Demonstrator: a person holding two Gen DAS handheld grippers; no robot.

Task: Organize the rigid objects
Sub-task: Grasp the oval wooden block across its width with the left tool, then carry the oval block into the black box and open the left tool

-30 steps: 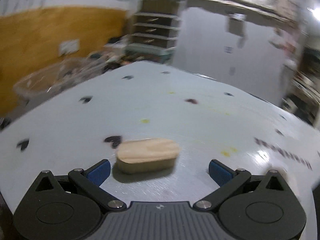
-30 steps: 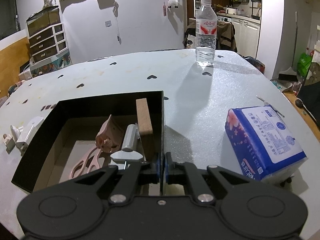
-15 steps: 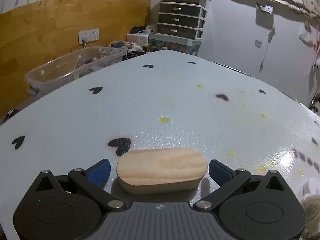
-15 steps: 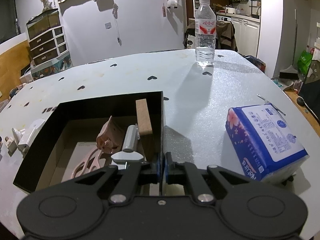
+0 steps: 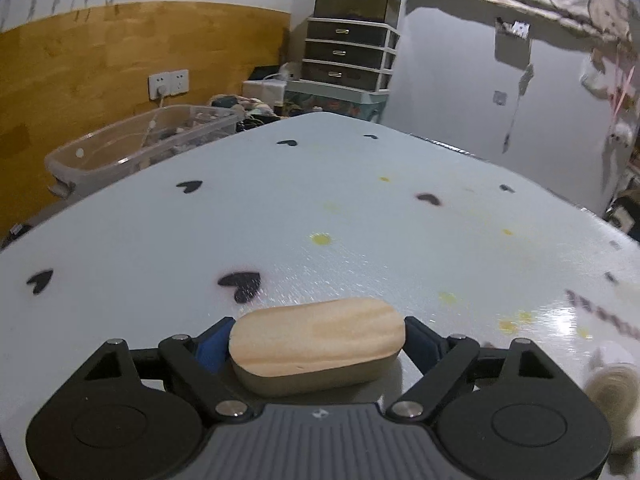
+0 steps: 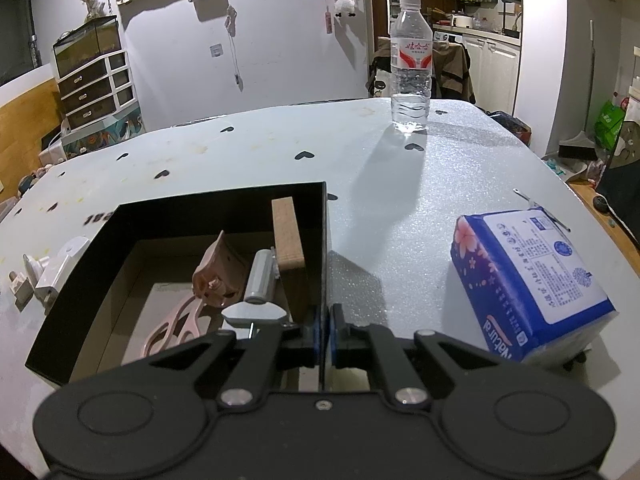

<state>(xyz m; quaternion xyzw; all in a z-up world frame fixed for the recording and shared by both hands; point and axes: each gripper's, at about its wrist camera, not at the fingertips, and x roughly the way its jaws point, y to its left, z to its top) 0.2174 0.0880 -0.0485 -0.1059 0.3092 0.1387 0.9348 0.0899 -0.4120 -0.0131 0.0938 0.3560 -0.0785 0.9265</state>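
Pale and dotted with black heart prints, the worktop (image 5: pixel 360 208) is carrying everything in both views. Beyond its far left edge, a clear plastic bin (image 5: pixel 132 148) is sitting in front of a wood-panelled wall. Near the worktop's near edge, the left hand-held gripper (image 5: pixel 318 338) is closing its jaws around an oval wooden block (image 5: pixel 316 342), which is lying flat between the blue pads with its ends right at them; whether they are pressing yet is hard to tell. In the right wrist view, a white plastic piece (image 6: pixel 56 268) is lying close to the left edge, just beside a black cardboard box (image 6: pixel 80 320). Inside the box, pink scissors (image 6: pixel 176 320), a small grey cylinder (image 6: pixel 260 276) and a wooden slab (image 6: pixel 288 236) leaning against the right wall are resting. The right hand-held gripper (image 6: pixel 325 330) is clamping that box's right wall, jaws together. Further right, a blue tissue pack (image 6: pixel 528 280) is lying near the right edge, and a water bottle (image 6: pixel 411 68) is standing upright toward the far edge.
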